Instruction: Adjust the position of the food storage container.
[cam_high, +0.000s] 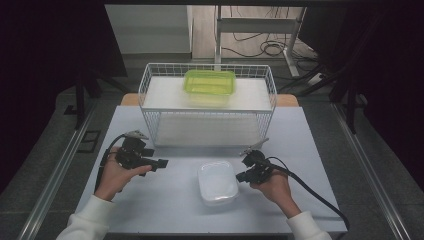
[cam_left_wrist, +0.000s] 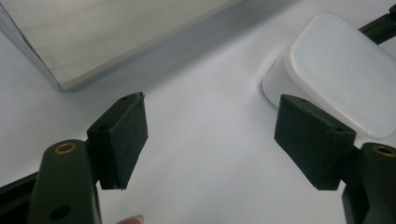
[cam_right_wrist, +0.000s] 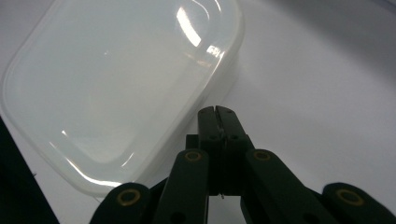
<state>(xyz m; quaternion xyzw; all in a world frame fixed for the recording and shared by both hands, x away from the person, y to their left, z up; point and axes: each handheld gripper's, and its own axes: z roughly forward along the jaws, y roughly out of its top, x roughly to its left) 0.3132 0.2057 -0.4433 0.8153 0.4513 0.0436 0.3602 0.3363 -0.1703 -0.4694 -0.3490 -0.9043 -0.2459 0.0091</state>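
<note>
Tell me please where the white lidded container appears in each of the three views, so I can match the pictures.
High view: the white container sits low centre on the table, beside the right gripper.
Left gripper view: upper right, beyond the open left gripper.
Right gripper view: upper left and centre, just past the shut gripper.
Shared landmark: the pale table surface under the container.

The white lidded box (cam_right_wrist: 112, 93) runs off the left edge; the wire basket's (cam_high: 207, 107) lower shelf looks blurred
</note>
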